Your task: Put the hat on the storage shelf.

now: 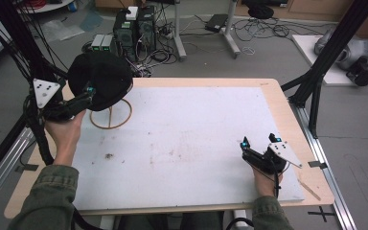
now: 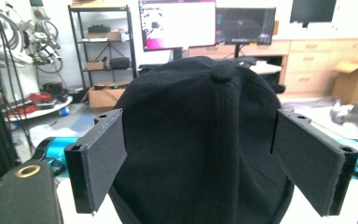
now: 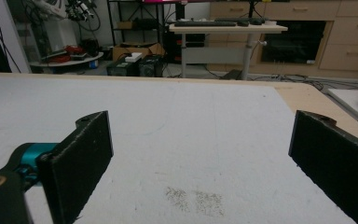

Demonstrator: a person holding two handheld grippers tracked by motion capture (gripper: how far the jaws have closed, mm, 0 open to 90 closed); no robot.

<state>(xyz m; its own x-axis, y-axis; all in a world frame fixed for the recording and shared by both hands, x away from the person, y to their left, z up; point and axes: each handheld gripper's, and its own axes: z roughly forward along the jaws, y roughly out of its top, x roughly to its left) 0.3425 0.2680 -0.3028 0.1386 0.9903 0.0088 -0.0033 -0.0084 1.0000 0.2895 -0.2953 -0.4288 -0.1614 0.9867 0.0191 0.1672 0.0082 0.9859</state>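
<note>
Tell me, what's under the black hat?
Under the black hat is a thin wooden stand: a ring lying flat on the white board, with a stem rising into the hat. The stand's top is hidden by the hat.

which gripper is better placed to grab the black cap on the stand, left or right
Left. The left gripper is right at the black cap, jaws open on either side of it, while the right gripper rests open far across the table.

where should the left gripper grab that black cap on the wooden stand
Probably the soft crown of the black fabric cap, taken side to side from the person's side. In the left gripper view it bulges round between the left gripper's open fingers, its top button facing up. It sits on a thin wooden ring-base stand, so a light pinch and a lift off it seem safest.
</note>
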